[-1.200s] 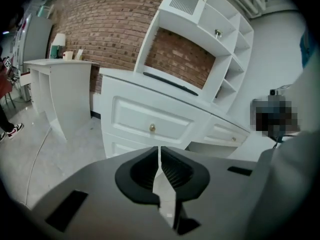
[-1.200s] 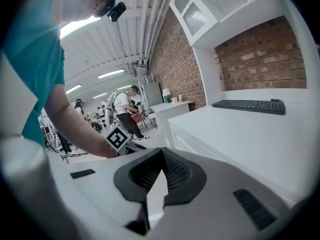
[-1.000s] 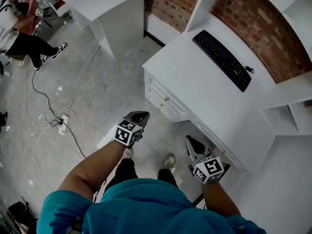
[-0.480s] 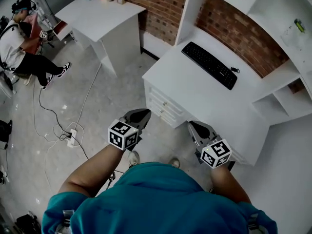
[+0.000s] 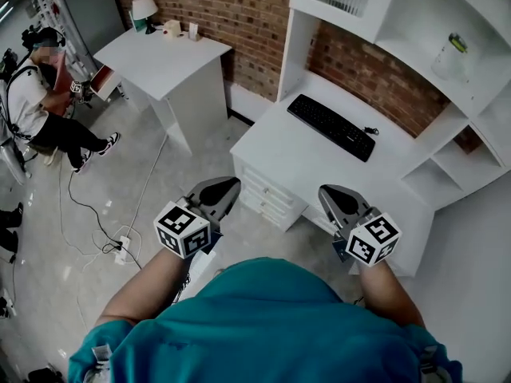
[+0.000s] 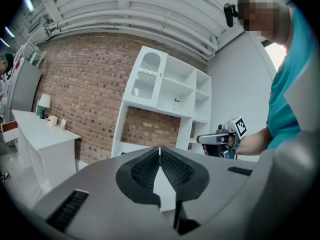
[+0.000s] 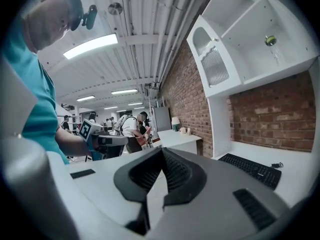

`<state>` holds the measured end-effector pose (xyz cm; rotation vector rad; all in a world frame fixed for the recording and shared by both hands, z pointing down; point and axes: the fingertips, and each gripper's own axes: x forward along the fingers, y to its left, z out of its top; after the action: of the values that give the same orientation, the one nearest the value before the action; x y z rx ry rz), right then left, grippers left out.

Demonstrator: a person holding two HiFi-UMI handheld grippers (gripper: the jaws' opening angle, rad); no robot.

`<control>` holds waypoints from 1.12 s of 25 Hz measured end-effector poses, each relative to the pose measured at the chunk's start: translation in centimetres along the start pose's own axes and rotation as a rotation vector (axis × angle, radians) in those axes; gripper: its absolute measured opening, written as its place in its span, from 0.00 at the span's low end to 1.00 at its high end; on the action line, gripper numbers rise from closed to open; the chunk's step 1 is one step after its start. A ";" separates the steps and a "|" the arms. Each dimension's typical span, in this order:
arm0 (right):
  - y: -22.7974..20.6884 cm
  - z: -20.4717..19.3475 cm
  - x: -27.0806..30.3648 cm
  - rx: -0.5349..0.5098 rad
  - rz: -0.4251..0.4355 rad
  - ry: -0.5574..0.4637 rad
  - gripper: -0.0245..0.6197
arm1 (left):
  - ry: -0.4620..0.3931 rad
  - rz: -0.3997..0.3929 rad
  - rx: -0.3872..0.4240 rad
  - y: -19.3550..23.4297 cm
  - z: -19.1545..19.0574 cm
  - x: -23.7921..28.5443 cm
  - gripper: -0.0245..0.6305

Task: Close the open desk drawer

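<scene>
The white desk [image 5: 303, 162] stands against a brick wall, with its drawer stack [image 5: 267, 198] under the left end. From the head view the drawer fronts look level with one another. My left gripper [image 5: 227, 183] hangs in the air in front of the drawers, jaws shut and empty. My right gripper [image 5: 330, 191] hovers by the desk's front edge, also shut with nothing in it. In the left gripper view the closed pads [image 6: 159, 151] point level at the shelving, with the right gripper [image 6: 220, 139] beside them. The right gripper view shows closed pads [image 7: 161, 151] and the left gripper [image 7: 107, 140].
A black keyboard [image 5: 330, 126] lies on the desk below white shelves [image 5: 399, 22]. A small white table [image 5: 164, 58] with a lamp stands to the left. A seated person [image 5: 40, 110] is at far left. Cables and a power strip [image 5: 120, 246] lie on the floor.
Both grippers have risen from low beside the drawers to about desk height. The head view has lifted, and more of the shelves and brick wall shows.
</scene>
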<state>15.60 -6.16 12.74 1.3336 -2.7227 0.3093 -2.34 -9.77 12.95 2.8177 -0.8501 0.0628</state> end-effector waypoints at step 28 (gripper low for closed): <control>-1.1 6.6 -1.2 -0.036 -0.019 -0.078 0.07 | -0.147 -0.015 0.058 -2.8 6.8 -2.8 0.07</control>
<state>17.20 -7.35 6.22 1.3892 -2.7628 0.2098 -3.31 -7.35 5.48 2.9119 -0.8705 -0.1255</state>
